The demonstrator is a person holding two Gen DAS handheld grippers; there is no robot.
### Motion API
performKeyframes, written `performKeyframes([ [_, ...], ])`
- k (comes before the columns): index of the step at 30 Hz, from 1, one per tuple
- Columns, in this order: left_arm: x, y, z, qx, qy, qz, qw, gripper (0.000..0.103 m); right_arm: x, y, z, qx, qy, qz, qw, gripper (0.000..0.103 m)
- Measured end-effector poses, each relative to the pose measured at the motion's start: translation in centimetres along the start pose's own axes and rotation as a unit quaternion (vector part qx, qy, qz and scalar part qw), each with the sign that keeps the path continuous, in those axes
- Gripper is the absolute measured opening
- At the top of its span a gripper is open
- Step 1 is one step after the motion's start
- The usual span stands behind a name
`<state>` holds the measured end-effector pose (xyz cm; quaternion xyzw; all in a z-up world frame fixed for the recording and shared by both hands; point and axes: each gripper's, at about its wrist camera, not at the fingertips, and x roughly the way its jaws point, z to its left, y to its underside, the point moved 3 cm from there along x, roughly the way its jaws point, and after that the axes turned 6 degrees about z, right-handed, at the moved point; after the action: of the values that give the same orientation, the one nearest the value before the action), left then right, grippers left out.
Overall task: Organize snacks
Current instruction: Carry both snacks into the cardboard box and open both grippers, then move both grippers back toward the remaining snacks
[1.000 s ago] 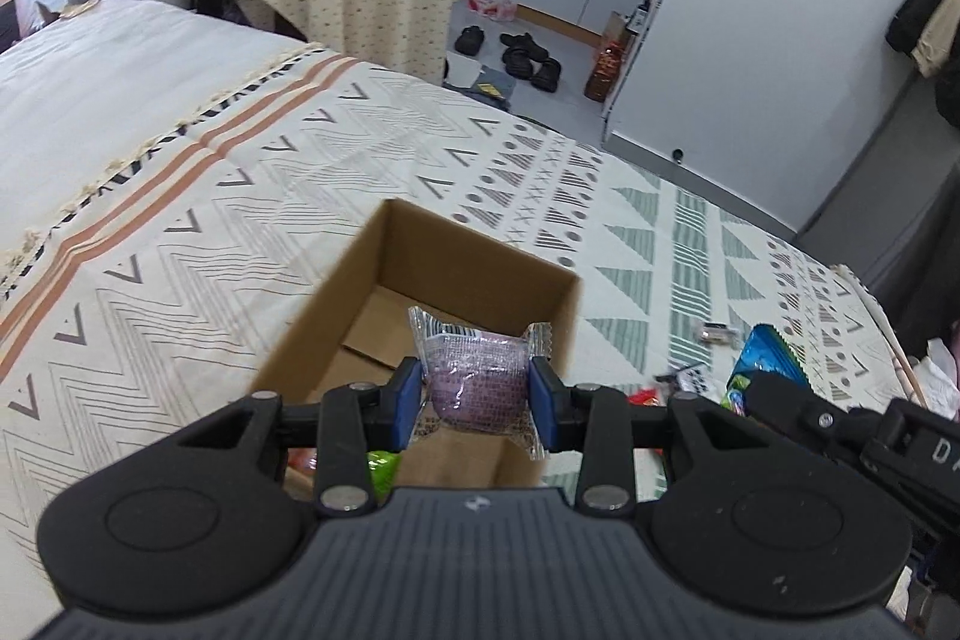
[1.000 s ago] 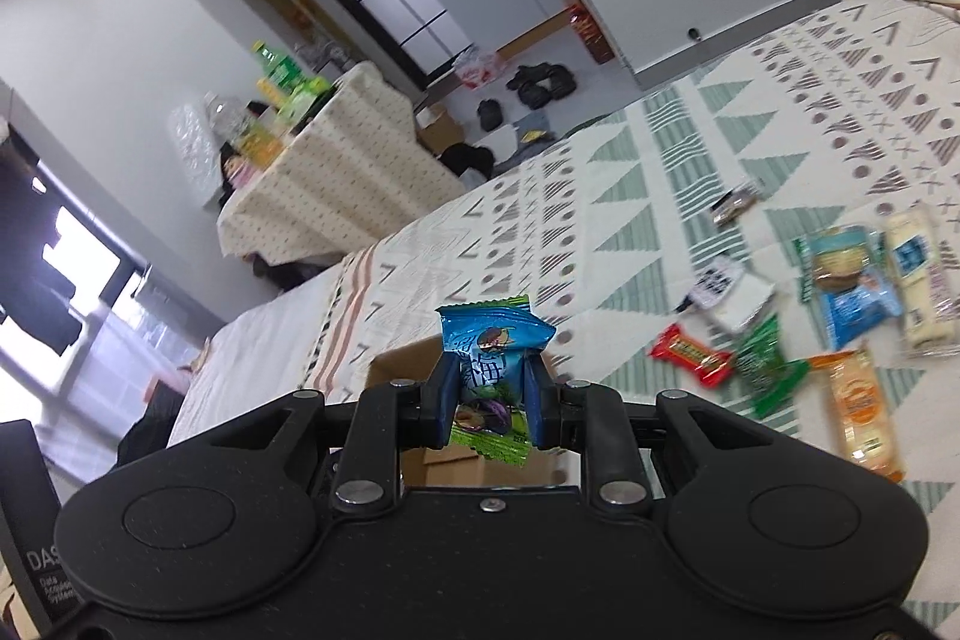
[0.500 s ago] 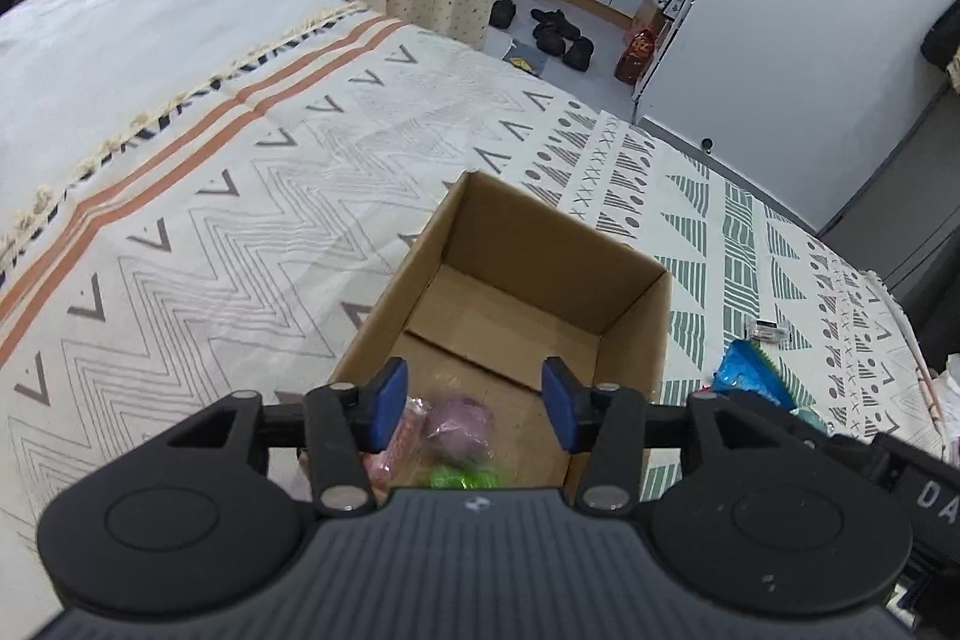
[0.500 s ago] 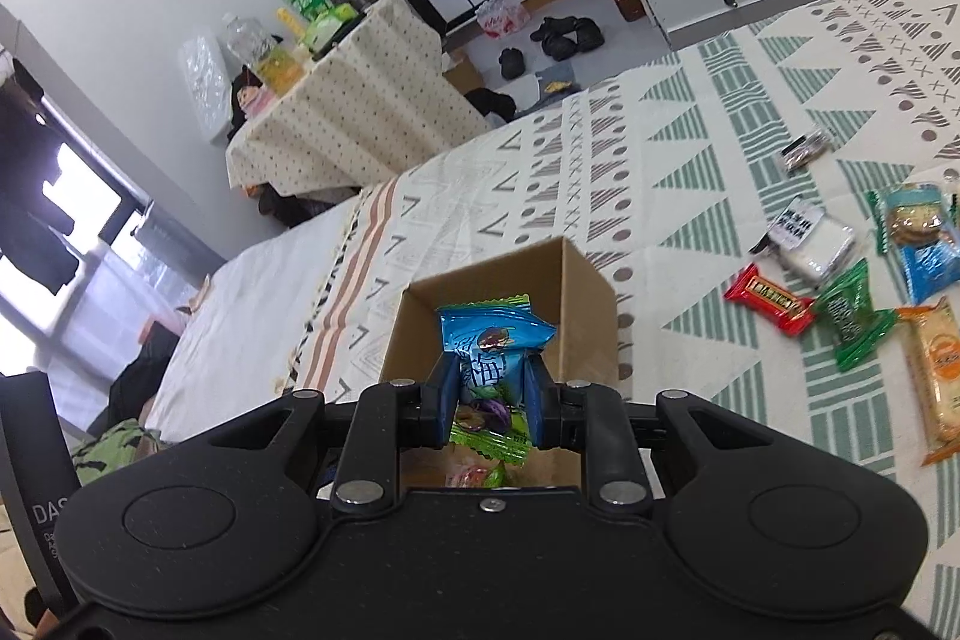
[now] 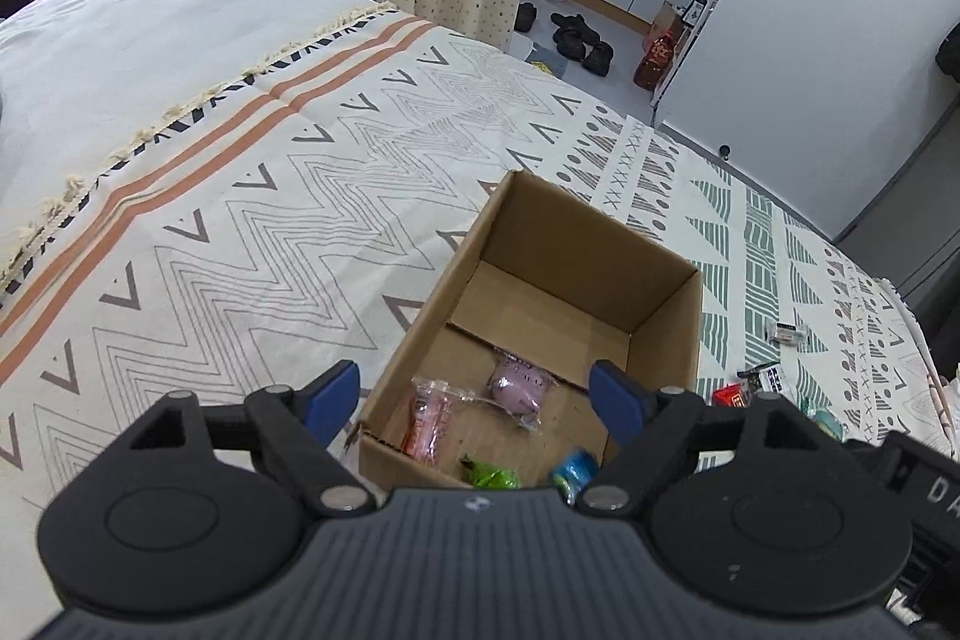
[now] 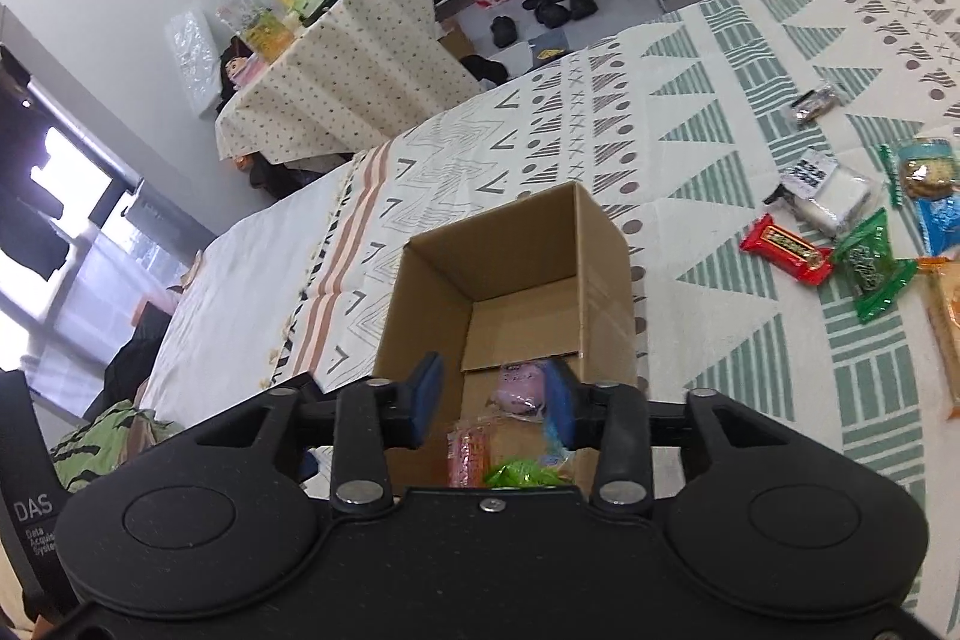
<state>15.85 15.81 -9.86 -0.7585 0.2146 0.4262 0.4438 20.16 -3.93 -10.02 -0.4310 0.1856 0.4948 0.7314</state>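
On the patterned bedspread (image 5: 252, 244) sits an open cardboard box (image 5: 666, 334), and the only legible writing is "DAS" on the black housing at the lower left edge of the right wrist view; the wrapper prints are too small to read. Inside the box lie a pink-purple wrapped snack (image 5: 519, 383), a pink-red packet (image 5: 429, 418), a green wrapper (image 5: 492, 475) and a blue packet (image 5: 573, 469). The left gripper (image 5: 477, 403) hangs above the box's near end, its jaws having just opened wide, nothing between them. The right gripper (image 6: 495, 403) has just been opening too, jaws partly apart and empty, the snacks below them. More snacks, including a red bar (image 6: 786, 249), lie loose right of the box.
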Motion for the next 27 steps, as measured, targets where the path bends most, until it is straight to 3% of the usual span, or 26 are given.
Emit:
performKeyframes([
  [13, -1.6, 1.7, -2.7, 0.018, 0.022, 0.001, 0.9996, 0.093, -4.0, 0.2, -3.6, 0.016, 0.035, -0.024, 0.999, 0.056],
  [21, -2.4, 3.6, -5.6, 0.038, 0.041, 0.003, 0.9984, 0.097, -6.9, 0.3, -6.4, 0.016, 0.054, -0.044, 0.997, 0.078],
  [25, -2.6, 4.5, -7.5, 0.063, 0.046, 0.003, 0.997, 0.098, -8.4, 0.2, -8.2, 0.022, 0.064, -0.052, 0.996, 0.083],
  [27, -2.8, 4.8, -8.3, 0.066, 0.049, 0.003, 0.9966, 0.1, -9.2, 0.2, -9.0, 0.019, 0.069, -0.058, 0.996, 0.093],
])
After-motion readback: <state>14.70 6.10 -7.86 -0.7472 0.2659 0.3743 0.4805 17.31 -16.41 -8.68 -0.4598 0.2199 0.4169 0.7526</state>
